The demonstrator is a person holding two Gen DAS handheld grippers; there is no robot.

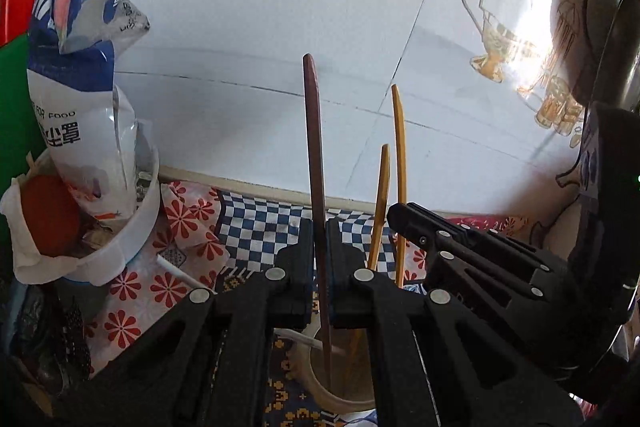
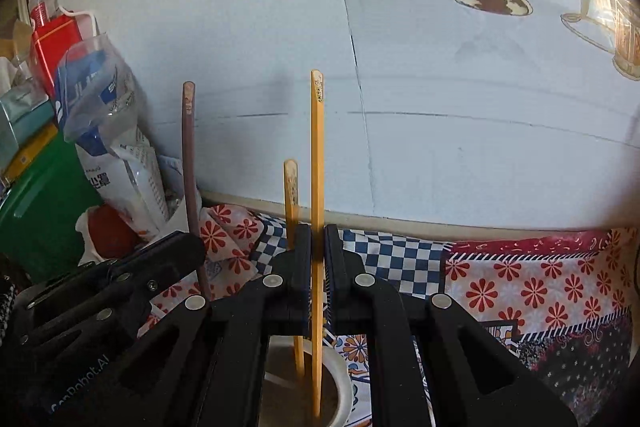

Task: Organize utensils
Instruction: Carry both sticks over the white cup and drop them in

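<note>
Two grippers side by side over cream cup (image 1: 340,393): left gripper (image 1: 320,247) clamped on dark chopstick (image 1: 314,147), right gripper (image 2: 318,251) clamped on yellow chopstick (image 2: 317,167), tips inside cup, third chopstick (image 2: 291,187) standing behind

Bags and boxes (image 2: 60,115) crowd the bench's left end against the tiled wall (image 2: 440,107), the patterned cloth (image 2: 540,287) to the right lies open, and upright chopsticks (image 2: 291,187) fill the cup (image 2: 344,387).

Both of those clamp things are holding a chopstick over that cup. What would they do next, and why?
Probably open the fingers. The left gripper holds the dark chopstick and the right gripper the yellow chopstick, both upright with lower ends already inside the cup.
</note>
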